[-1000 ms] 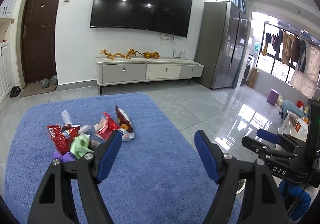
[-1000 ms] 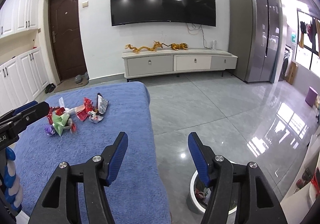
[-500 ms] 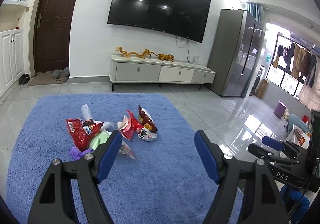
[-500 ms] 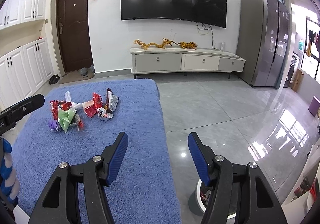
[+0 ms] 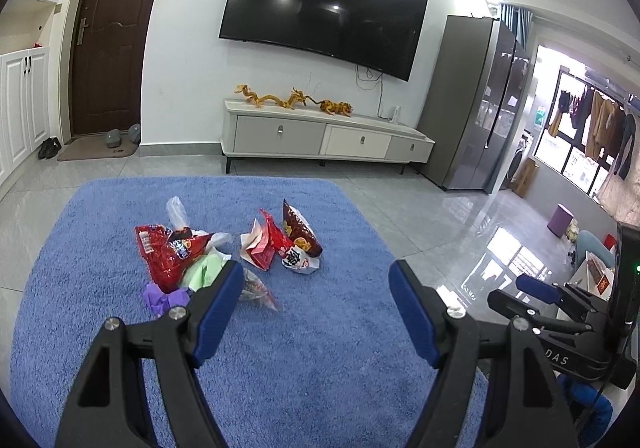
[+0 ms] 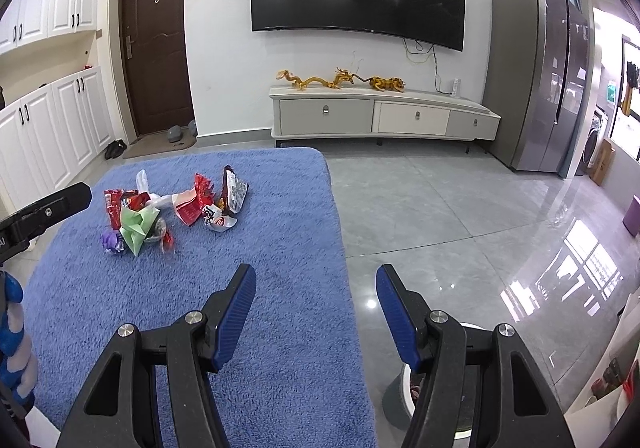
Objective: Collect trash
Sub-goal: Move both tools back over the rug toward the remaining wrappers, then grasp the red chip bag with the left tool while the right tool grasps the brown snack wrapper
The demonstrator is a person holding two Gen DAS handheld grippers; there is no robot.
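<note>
A heap of trash lies on a blue rug point(image 5: 312, 348) point(image 6: 280, 288): a red snack bag point(image 5: 170, 254) point(image 6: 114, 206), green crumpled paper point(image 5: 204, 272) point(image 6: 138, 226), a purple wrapper point(image 5: 162, 296) point(image 6: 112, 242), a red-and-white wrapper point(image 5: 262, 244) point(image 6: 190, 206) and a dark chip bag point(image 5: 300, 232) point(image 6: 232, 192). My left gripper point(image 5: 316, 288) hovers open just short of the heap, nothing between its blue pads. My right gripper point(image 6: 316, 288) is open and empty over the rug's right edge, with the heap ahead to its left.
A round white bin point(image 6: 404, 396) stands on the grey tile floor beside the rug, partly hidden under my right gripper. A TV cabinet point(image 5: 324, 140) with gold figurines lines the far wall. A grey fridge point(image 6: 536, 80) stands at right, white cupboards point(image 6: 52, 116) at left.
Both views have rolled level and shifted, so the trash heap sits more toward the centre and looks nearer. Both grippers stay open at the same width.
</note>
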